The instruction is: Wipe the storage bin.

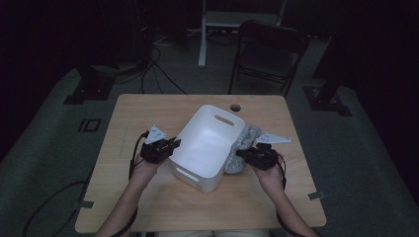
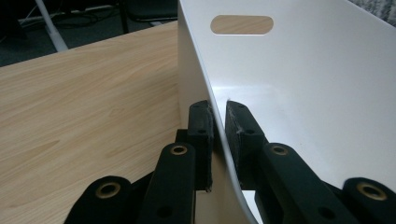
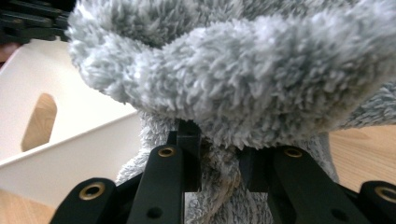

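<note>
— White plastic is what my left claw [image 2: 219,122] bites: one jaw inside, one outside the wall of the bin [image 1: 210,143], clamped on its near left rim.

— How is that hand set?

— My left hand [image 1: 144,170] comes in from the bottom edge, forearm angled toward the middle, claw pointing right and slightly away from me at the bin. The bin sits tilted on the desk [image 1: 148,197], its handle slot at the far end.

— And your other side?

— My right claw [image 3: 219,161] is squeezed on the grey fluffy cloth [image 1: 242,148], which lies bunched against the bin's right wall, touching it. My right hand [image 1: 269,175] mirrors the left, pointing inward.
</note>
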{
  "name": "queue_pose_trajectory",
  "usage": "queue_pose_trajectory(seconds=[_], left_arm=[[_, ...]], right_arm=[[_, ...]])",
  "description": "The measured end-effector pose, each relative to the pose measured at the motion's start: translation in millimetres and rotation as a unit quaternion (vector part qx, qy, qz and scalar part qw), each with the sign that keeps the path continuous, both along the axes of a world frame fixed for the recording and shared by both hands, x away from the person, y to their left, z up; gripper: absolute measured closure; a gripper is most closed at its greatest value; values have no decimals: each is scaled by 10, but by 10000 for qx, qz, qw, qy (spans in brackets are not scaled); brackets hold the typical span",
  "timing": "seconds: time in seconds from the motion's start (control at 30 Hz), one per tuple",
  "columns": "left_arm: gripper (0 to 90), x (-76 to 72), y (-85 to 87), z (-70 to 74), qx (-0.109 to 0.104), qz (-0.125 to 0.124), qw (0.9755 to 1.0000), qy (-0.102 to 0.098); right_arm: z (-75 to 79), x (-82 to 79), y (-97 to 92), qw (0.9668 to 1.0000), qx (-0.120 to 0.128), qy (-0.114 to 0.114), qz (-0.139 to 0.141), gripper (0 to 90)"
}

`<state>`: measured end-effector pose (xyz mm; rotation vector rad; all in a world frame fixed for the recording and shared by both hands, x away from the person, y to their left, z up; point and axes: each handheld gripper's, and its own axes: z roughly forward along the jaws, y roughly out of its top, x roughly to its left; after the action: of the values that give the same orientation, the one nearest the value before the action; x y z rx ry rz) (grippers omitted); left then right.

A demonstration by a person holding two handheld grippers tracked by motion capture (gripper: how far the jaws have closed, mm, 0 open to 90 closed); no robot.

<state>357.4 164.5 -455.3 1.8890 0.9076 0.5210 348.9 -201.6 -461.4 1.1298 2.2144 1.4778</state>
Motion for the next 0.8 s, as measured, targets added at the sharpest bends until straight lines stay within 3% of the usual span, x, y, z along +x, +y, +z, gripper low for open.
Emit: queue_pose_trajectory(seconds=[0.33,0.8], left_arm=[[808,0,1,-5,-24,7,10000,-26],[808,2,0,-7,-26,14,10000,-38]], right_arm=[[-223,108,0,9990,-226,342,-154,732],[-442,172,23,9970,-413,612,-222,733]])
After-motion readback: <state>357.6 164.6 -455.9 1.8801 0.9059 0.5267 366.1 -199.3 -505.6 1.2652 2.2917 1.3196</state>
